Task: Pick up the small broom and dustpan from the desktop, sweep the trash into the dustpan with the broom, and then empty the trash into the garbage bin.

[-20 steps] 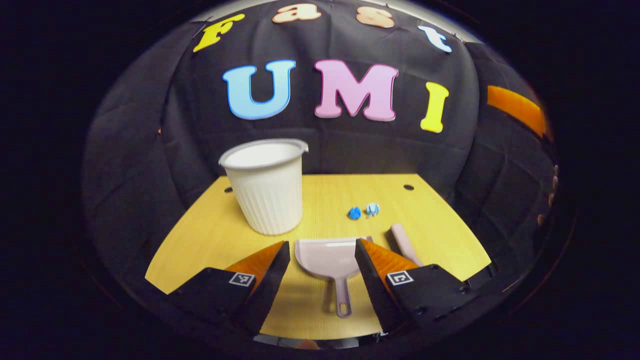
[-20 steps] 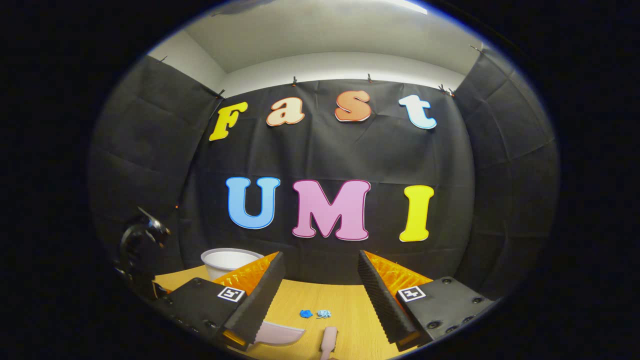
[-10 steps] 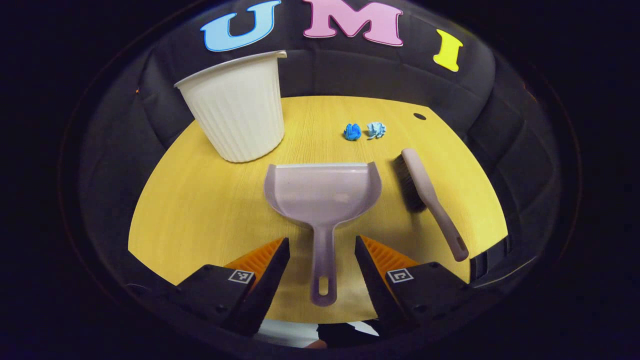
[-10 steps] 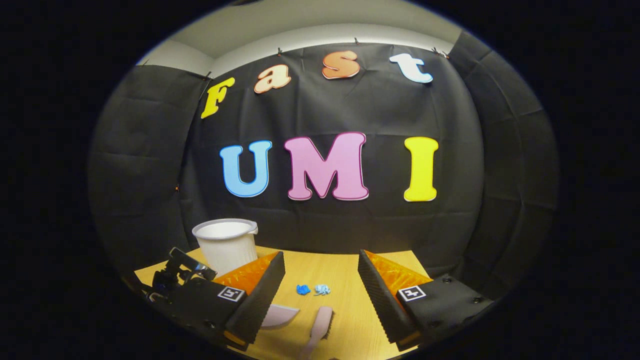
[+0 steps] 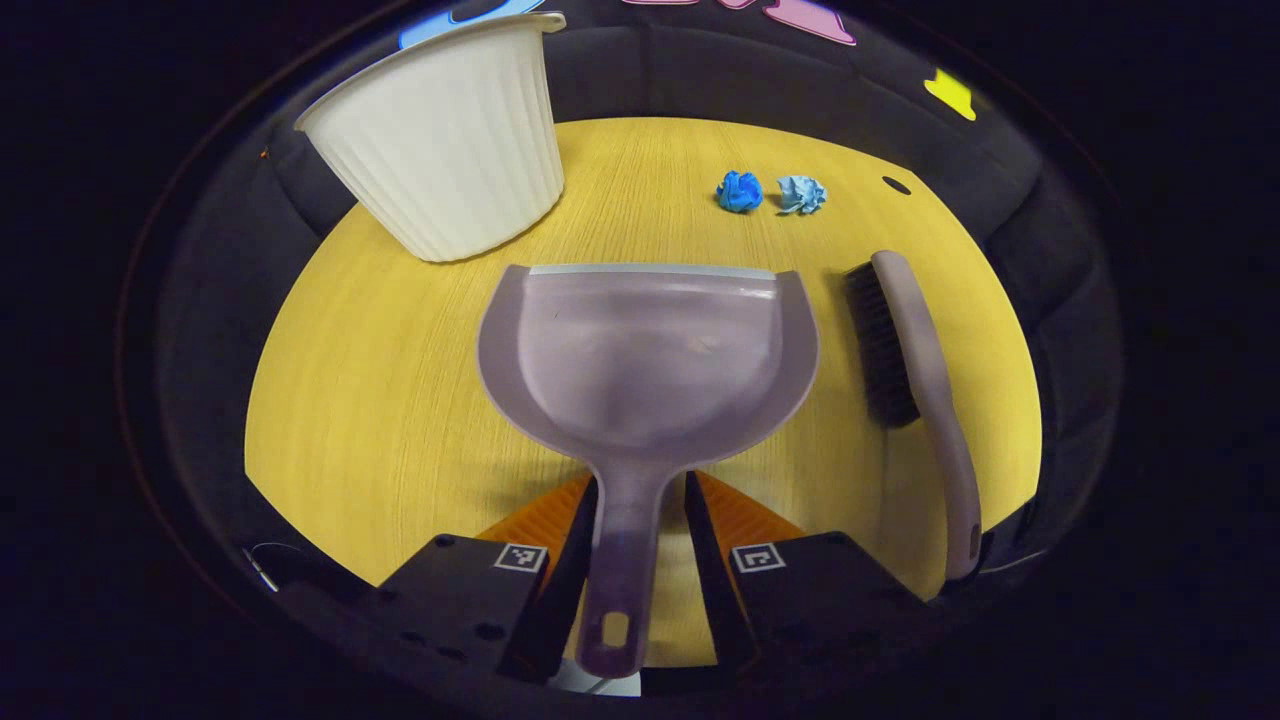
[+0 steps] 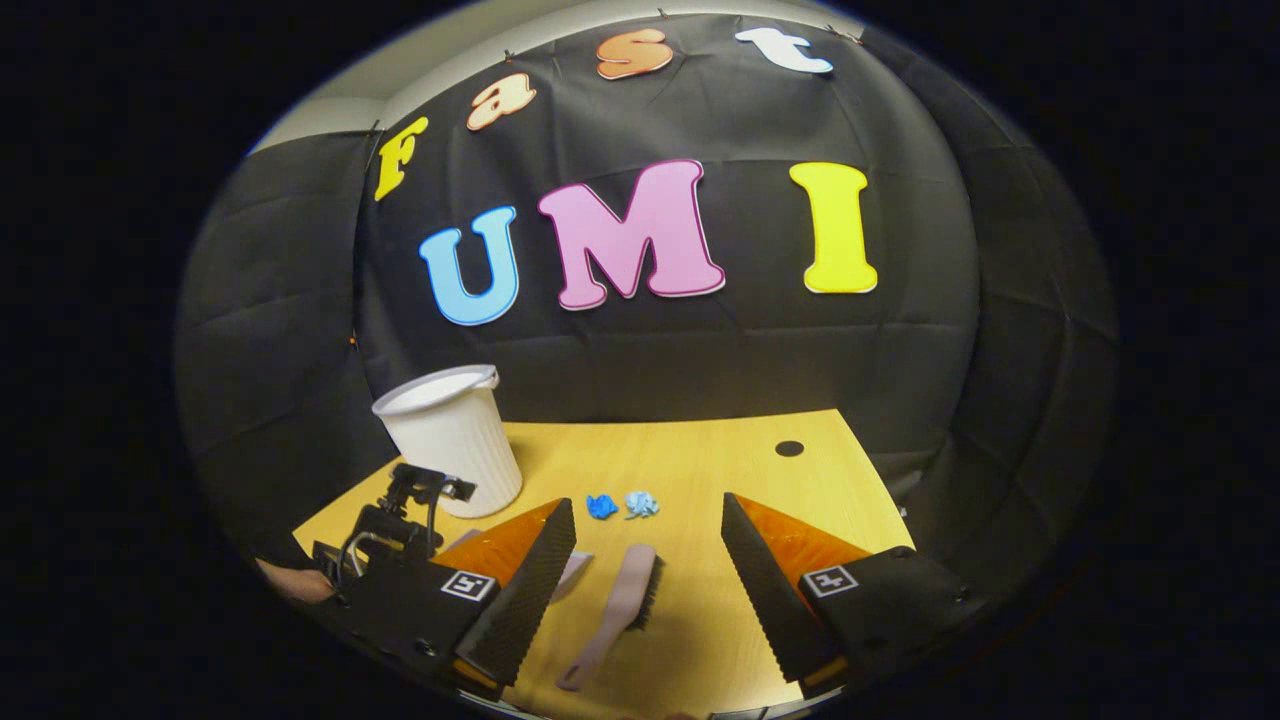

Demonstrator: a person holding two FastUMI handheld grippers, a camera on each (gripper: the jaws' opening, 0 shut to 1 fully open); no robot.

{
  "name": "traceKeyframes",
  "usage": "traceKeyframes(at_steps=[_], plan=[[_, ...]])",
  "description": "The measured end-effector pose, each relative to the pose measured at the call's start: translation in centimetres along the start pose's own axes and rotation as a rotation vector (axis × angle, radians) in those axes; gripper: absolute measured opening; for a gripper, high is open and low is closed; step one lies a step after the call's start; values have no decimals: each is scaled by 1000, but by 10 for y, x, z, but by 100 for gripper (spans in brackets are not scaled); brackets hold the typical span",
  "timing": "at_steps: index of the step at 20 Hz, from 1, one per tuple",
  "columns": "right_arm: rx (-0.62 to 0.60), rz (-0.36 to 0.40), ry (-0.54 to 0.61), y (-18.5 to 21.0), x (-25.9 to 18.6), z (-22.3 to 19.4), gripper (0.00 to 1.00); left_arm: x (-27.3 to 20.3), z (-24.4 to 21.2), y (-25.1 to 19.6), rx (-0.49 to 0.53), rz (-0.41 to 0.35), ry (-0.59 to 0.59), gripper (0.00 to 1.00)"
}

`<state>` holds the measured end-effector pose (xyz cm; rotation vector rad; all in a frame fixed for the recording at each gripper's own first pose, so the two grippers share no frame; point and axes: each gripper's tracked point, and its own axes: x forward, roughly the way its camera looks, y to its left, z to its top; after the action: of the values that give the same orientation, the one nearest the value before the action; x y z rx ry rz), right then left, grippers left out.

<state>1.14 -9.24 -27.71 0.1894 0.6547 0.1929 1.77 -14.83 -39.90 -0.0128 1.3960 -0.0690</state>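
Bare counter [image 5: 400, 400] lies open left of the dustpan [image 5: 645, 350], while the bin [image 5: 450, 130] (far left) and broom [image 5: 915, 360] flank it closely.

Broom [image 5: 925, 370] right of dustpan [image 5: 648, 350] (bin [image 5: 440, 135] behind, left).

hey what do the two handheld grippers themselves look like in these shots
The left gripper and the right gripper each have two wedge-shaped fingers on black, screw-studded blocks, and each block carries a small square black-and-white marker. The right gripper's inner finger faces are ridged.
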Motion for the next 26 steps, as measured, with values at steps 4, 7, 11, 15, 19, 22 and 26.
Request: traceKeyframes(at_steps=[4, 7, 11, 15, 19, 22, 26], plan=[[17, 16, 154, -3, 9, -41, 95, 16, -2, -2, 9, -41, 69, 40], [46, 7, 262, 0, 10, -66, 95, 19, 1, -4, 48, -43, 94, 32], [46, -25, 387, 8, 14, -93, 89, 16, -1, -1, 66, -43, 119, 31], [-7, -31, 633, 33, 28, -147, 93, 15, -3, 10, 95, -72, 97, 29], [0, -41, 880, 37, 38, -196, 95, 14, -10, 34, 184, -116, 56, 31], [-45, -120, 967, 22, 44, -218, 87, 15, -12, 46, 178, -143, 30, 30], [70, -212, 1087, 24, 59, -237, 92, 17, -12, 48, 193, -168, 8, 31]])
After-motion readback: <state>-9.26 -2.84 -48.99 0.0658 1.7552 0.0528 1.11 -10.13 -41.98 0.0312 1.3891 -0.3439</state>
